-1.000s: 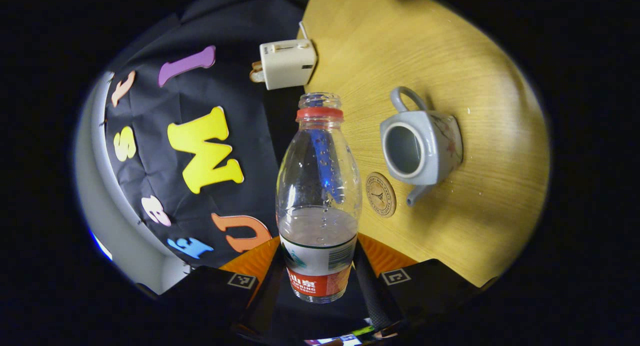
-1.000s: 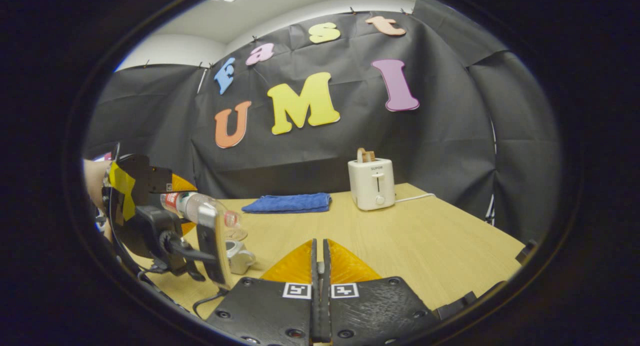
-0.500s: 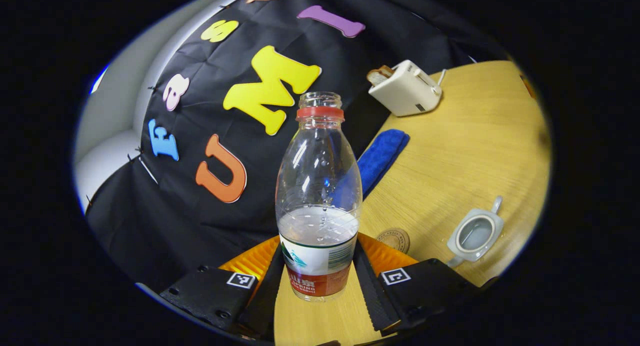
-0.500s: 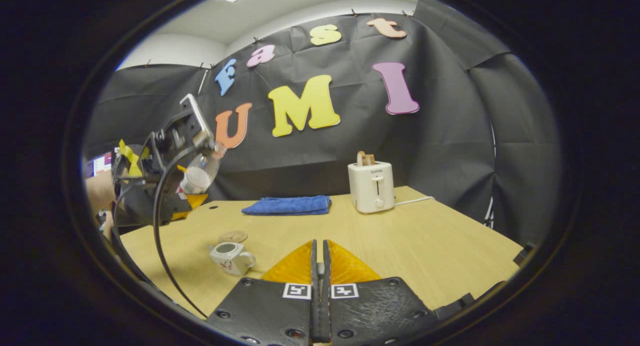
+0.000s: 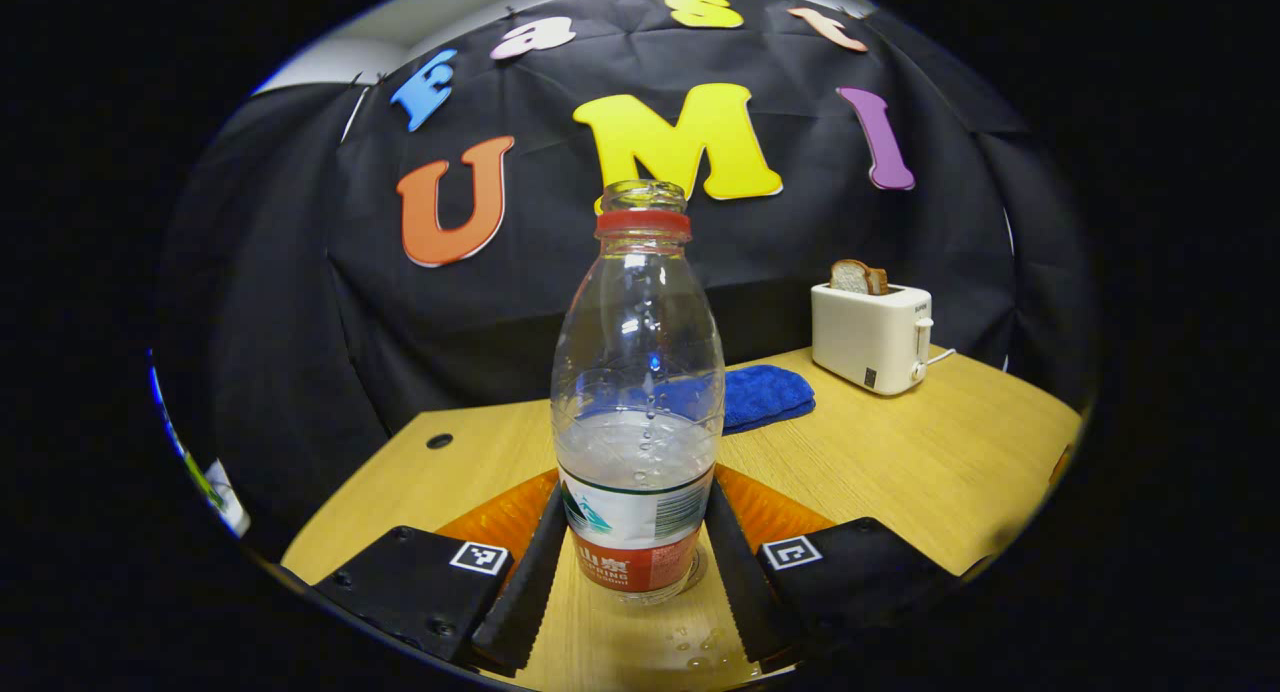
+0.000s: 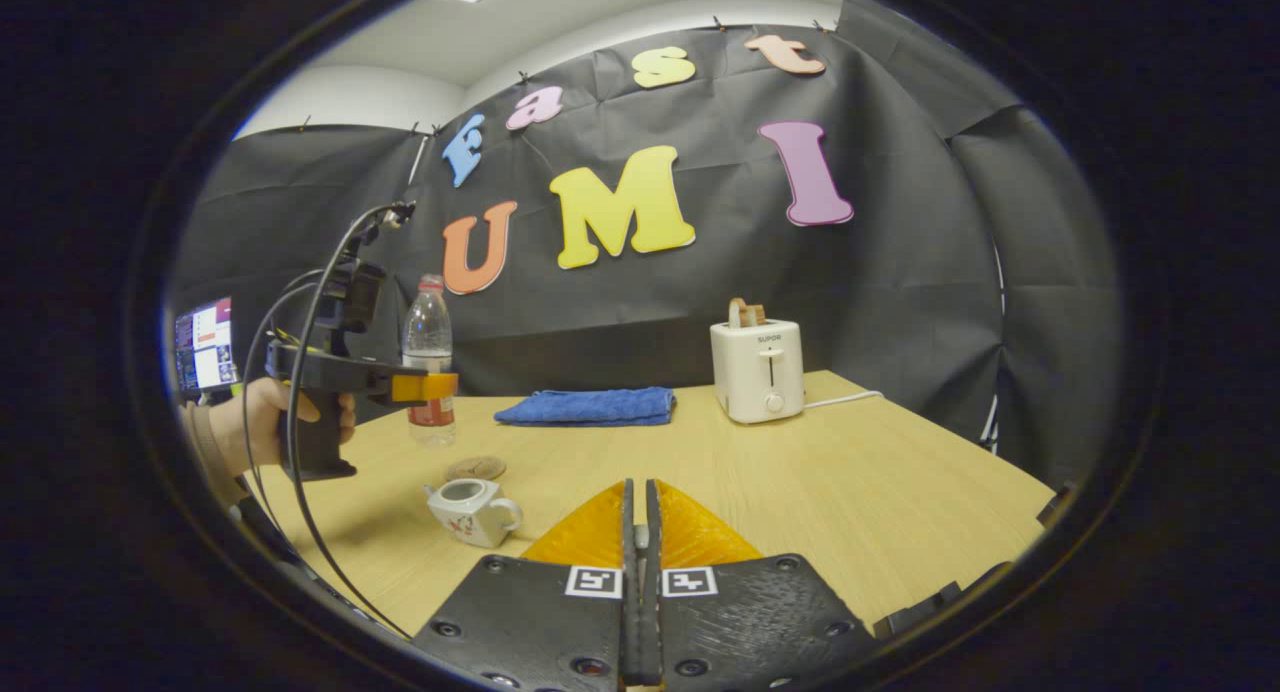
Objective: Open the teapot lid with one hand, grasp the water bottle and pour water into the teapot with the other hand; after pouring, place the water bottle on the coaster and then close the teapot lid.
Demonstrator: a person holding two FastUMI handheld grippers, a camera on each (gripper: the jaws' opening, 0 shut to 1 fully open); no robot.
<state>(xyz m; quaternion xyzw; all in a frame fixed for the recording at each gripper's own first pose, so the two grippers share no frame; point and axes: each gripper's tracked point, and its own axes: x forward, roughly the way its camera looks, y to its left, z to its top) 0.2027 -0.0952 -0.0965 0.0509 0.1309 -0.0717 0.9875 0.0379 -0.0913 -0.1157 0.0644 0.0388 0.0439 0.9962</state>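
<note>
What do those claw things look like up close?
The left claw has a black pistol-style handle, an orange section near its front and black cables looping down behind. The right claw has black bolted plates, each carrying a small square black-and-white marker, with ribbed orange wedges ahead.

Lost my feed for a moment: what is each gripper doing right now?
Left gripper: shut on the water bottle, held upright.
Right gripper: shut; whether anything sits between the fingers cannot be told.

Black left gripper [image 5: 634,612] body, square tag markers, screws, trailing black cables.
</note>
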